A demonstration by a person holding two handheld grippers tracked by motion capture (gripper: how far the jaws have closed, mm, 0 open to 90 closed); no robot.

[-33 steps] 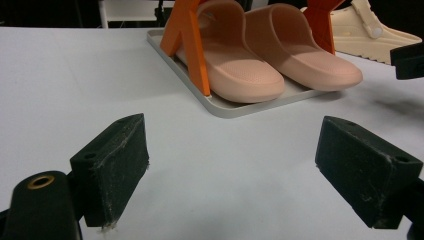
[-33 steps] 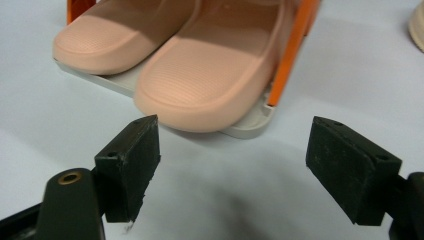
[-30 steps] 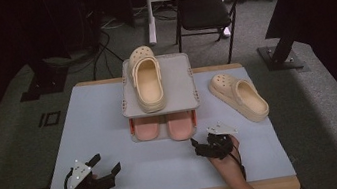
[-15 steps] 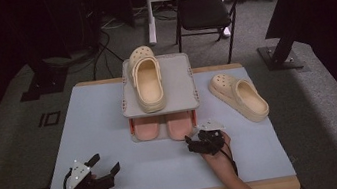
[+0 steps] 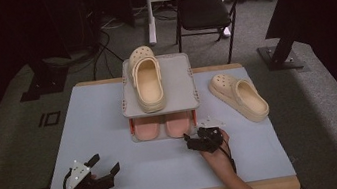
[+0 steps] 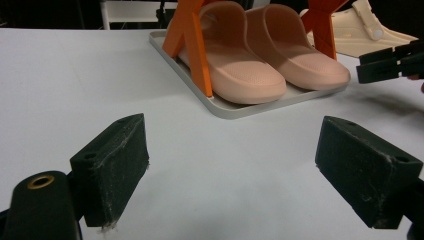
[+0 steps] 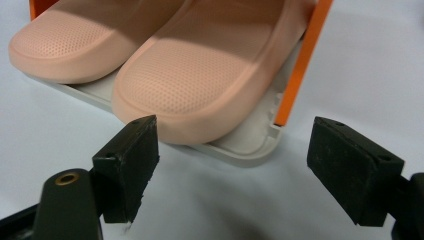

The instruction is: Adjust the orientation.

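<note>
Reaching toward the pink rubber slippers [image 7: 165, 65] on the grey rack's lower tray [image 7: 250, 145], the right gripper [image 5: 198, 140] holds its jaws apart to straddle a toe; the left gripper [image 5: 101, 169] rests open-jawed on the surface [image 5: 99, 120].

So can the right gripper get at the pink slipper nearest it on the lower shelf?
Probably yes: the right gripper is open just before the pink slipper's toe, with bare table between; the orange post stands beside it.

Near table [image 5: 134, 180] lies free between the grippers; far off, rack [image 5: 192, 78] and slippers [image 7: 200, 65] block the middle.
</note>
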